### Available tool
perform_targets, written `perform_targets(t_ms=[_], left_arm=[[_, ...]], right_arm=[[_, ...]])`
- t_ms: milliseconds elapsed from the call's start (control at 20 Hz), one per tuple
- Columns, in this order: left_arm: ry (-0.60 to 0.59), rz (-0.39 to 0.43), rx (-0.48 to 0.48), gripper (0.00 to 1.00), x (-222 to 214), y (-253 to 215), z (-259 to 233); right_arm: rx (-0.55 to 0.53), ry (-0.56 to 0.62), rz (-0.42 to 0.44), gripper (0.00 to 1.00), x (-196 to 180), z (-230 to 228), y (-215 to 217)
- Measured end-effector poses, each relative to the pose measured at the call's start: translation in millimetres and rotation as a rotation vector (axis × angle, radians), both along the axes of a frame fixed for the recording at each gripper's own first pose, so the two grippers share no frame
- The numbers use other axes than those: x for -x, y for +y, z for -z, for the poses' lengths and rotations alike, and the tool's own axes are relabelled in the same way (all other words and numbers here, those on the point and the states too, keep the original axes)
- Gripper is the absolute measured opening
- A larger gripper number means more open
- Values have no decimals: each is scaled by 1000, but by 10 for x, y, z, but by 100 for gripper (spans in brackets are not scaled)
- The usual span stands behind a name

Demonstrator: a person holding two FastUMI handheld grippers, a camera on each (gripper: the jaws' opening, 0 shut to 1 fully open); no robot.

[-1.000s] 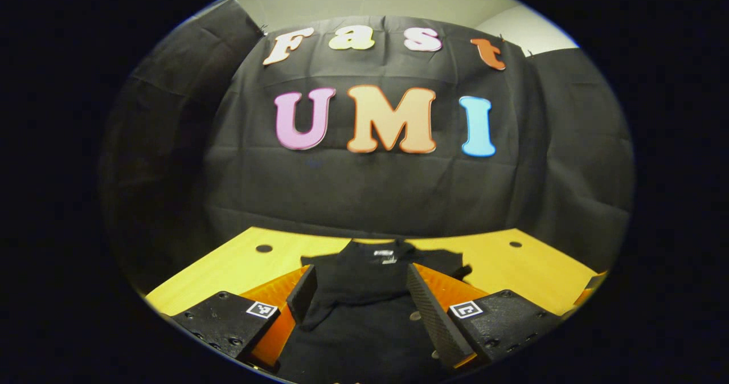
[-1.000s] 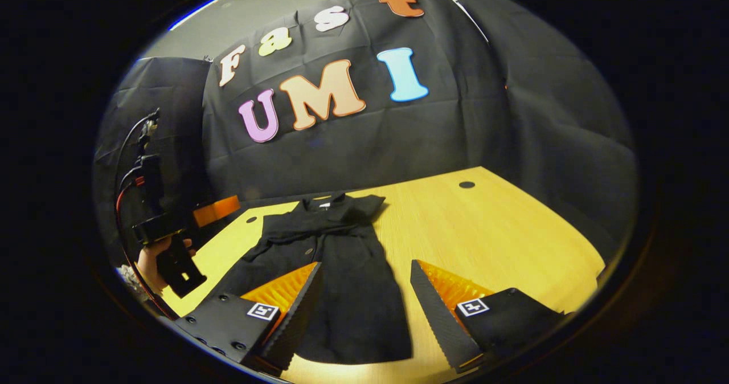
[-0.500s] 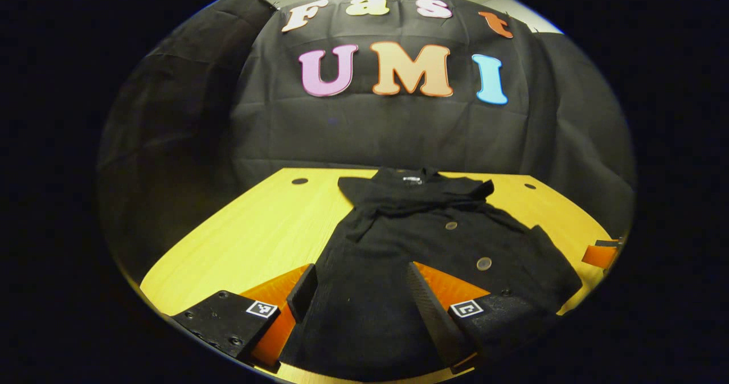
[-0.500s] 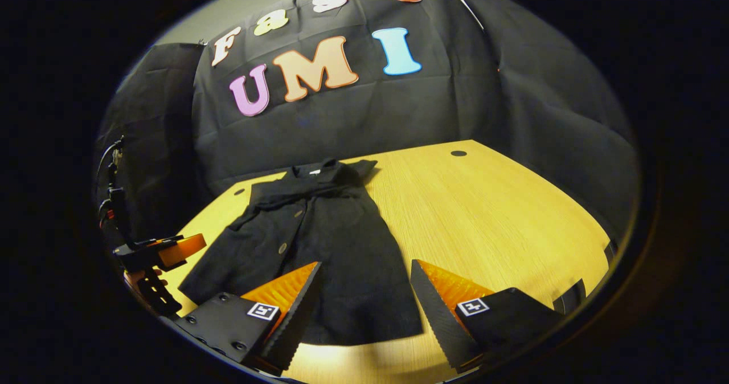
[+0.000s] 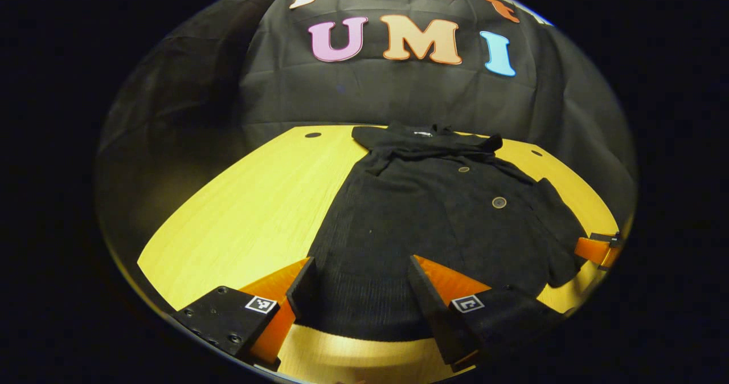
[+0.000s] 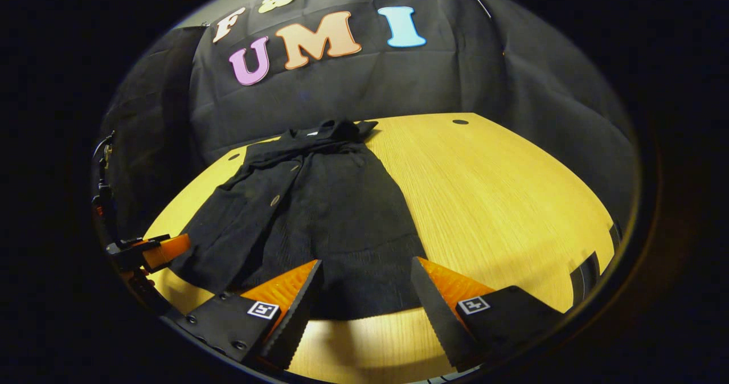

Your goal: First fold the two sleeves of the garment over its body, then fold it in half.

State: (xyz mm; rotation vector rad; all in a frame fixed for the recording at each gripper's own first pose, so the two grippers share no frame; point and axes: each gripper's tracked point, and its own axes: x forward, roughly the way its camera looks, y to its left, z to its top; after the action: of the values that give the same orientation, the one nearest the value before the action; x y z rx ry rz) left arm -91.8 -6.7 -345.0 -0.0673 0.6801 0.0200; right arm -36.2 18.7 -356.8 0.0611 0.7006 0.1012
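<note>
A black garment (image 5: 433,213) lies flat on the yellow wooden desk (image 5: 256,213), its collar at the far edge by the black cloth wall (image 5: 370,99) and its hem at the near edge. In the left gripper view both sleeves look already folded across its chest, and two round buttons (image 5: 499,202) show on the front; the fabric is so dark that I cannot tell just how the sleeves overlap. The left hand-held gripper (image 5: 361,290) hangs over the hem with its fingers spread wide and nothing between them, the cloth showing in the gap. The right hand-held gripper (image 6: 364,293) hangs likewise over the hem near the near edge, its fingers wide apart and empty, with the garment (image 6: 319,213) running away from it toward the far edge of the desk (image 6: 501,190). In the right gripper view the left hand-held gripper (image 6: 151,253) shows again at the desk's left side, just beside the garment's edge. Small dark holes (image 6: 460,122) sit in the desk near its far corners.
</note>
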Motion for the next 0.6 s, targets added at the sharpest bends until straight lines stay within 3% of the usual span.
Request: perform_targets(t_ms=[100, 200, 250, 550, 600], left_arm=[[40, -12, -3, 95, 126, 11, 81], [28, 2, -23, 95, 121, 3, 51], [39, 10, -30, 94, 146, 3, 80], [20, 8, -25, 93, 139, -37, 58], [21, 17, -21, 89, 141, -80, 56]], right_arm=[[10, 29, 1, 98, -18, 53, 26], [10, 28, 6, 93, -23, 46, 22], [14, 31, 8, 98, -12, 55, 10], [86, 14, -37, 98, -6, 94, 103], [75, 15, -35, 92, -13, 94, 84]])
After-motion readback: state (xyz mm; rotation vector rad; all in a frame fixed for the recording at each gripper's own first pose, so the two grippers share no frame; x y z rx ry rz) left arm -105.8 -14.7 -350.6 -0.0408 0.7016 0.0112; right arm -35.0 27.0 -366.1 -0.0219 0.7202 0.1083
